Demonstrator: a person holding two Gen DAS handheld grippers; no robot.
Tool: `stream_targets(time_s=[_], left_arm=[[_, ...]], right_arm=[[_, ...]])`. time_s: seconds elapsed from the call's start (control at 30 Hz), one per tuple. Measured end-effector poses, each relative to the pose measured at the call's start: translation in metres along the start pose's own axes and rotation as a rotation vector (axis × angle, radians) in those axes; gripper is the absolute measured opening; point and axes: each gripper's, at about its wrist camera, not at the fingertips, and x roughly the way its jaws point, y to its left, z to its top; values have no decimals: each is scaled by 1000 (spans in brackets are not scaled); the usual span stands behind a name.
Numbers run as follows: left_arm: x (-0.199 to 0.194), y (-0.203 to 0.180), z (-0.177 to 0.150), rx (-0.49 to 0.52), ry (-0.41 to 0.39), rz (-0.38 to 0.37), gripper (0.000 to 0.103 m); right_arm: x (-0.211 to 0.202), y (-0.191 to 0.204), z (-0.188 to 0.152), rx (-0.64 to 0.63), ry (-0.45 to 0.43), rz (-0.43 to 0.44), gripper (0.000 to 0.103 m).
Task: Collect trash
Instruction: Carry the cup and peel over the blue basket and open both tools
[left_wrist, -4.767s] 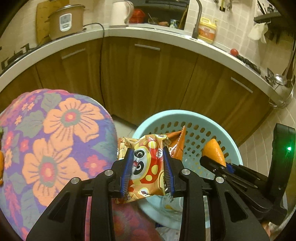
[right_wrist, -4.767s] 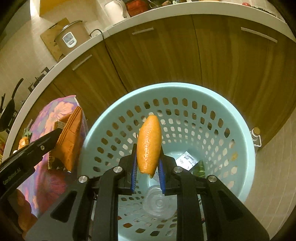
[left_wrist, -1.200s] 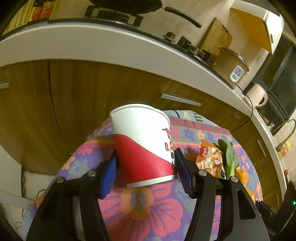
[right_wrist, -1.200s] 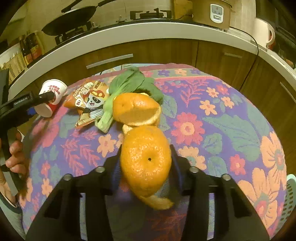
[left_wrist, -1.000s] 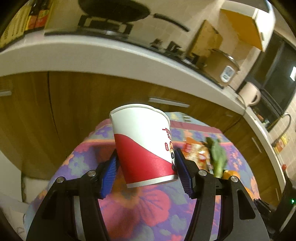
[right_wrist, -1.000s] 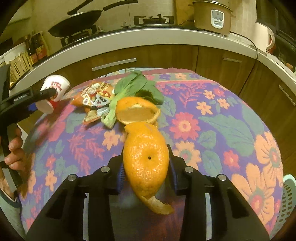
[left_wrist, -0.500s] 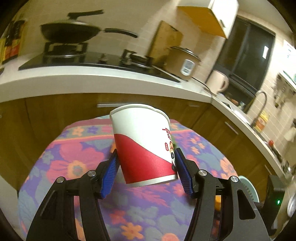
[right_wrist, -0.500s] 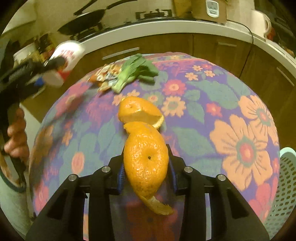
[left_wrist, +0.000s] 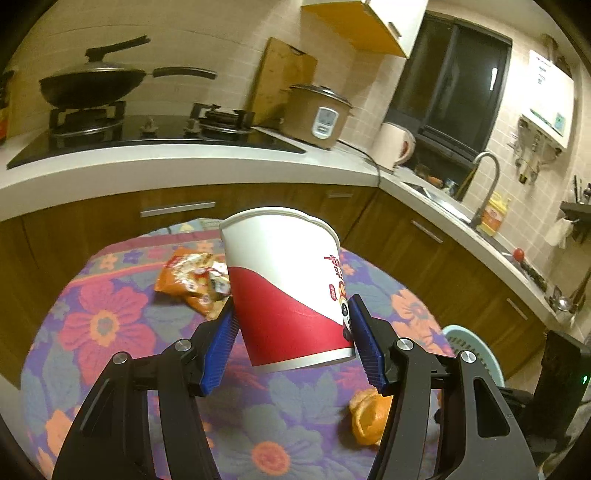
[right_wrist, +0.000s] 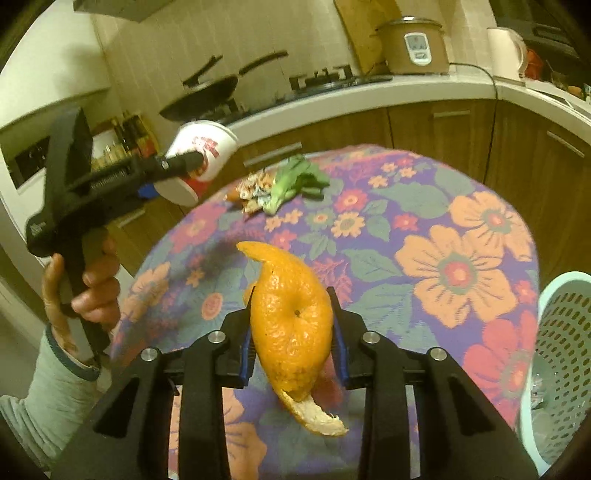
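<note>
My left gripper (left_wrist: 293, 341) is shut on a red and white paper cup (left_wrist: 288, 291), held up above the flowered table (left_wrist: 110, 325); the cup also shows in the right wrist view (right_wrist: 199, 151). My right gripper (right_wrist: 293, 332) is shut on a large orange peel (right_wrist: 291, 325), lifted over the table (right_wrist: 461, 273). A second orange peel (left_wrist: 369, 413) lies on the cloth. An orange snack wrapper (left_wrist: 192, 275) and a green vegetable scrap (right_wrist: 295, 182) lie at the table's far side. The light blue perforated basket (right_wrist: 561, 350) stands by the table's right edge.
Brown cabinets and a white counter (left_wrist: 184, 158) curve behind the table. On it are a wok (left_wrist: 92, 85), a rice cooker (left_wrist: 317, 118) and a kettle (left_wrist: 393, 146). A sink tap (left_wrist: 484, 181) is further right. The person's hand (right_wrist: 81, 288) holds the left gripper.
Both grippers have lifted and swung right, toward the basket side, each keeping its load. The second peel is now left behind on the cloth.
</note>
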Motion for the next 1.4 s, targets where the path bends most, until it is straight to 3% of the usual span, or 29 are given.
stream_targets(time_s=[0.3, 0.57, 0.83, 1.13, 1.4], left_arm=[[8, -56, -10, 71, 22, -81, 57], [39, -144, -25, 138, 65, -213, 57], [93, -232, -47, 210, 183, -285, 57], [155, -301, -82, 250, 332, -332, 57], [184, -315, -103, 257, 409, -345, 57]], right_arm=[[-40, -46, -5, 74, -75, -104, 29], [-79, -108, -17, 157, -129, -265, 29], [-116, -201, -46, 380, -144, -440, 29], [-123, -257, -78, 532, -108, -495, 29], [-113, -282, -94, 591, -70, -500, 29]])
